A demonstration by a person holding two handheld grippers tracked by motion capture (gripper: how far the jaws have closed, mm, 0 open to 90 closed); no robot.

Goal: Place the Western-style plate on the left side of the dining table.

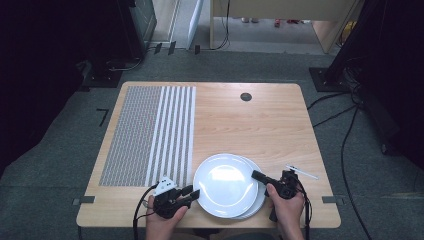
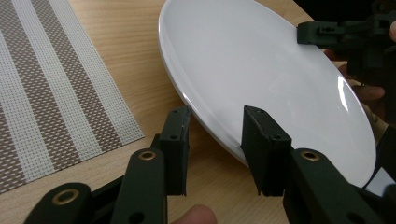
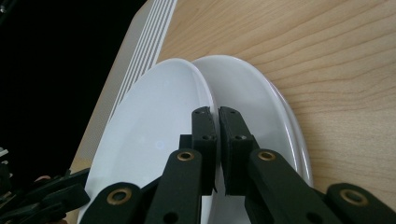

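Two white plates lie near the table's front edge, the top plate [image 1: 225,184] shifted left over the lower plate [image 1: 259,196]. My right gripper [image 1: 256,175] is shut on the top plate's right rim; in the right gripper view the jaws [image 3: 217,112] pinch that rim, with the top plate [image 3: 149,135] to their left and the lower plate [image 3: 261,102] to their right. My left gripper [image 1: 192,192] is open at the top plate's left rim. In the left gripper view the open jaws [image 2: 217,123] straddle the plate's [image 2: 261,70] edge without closing on it.
A striped woven placemat [image 1: 150,132] covers the table's left part. A thin white stick [image 1: 301,171] lies right of the plates. A black cable grommet [image 1: 245,96] sits at the back of the wooden table [image 1: 250,125]. Cables run over the floor at the right.
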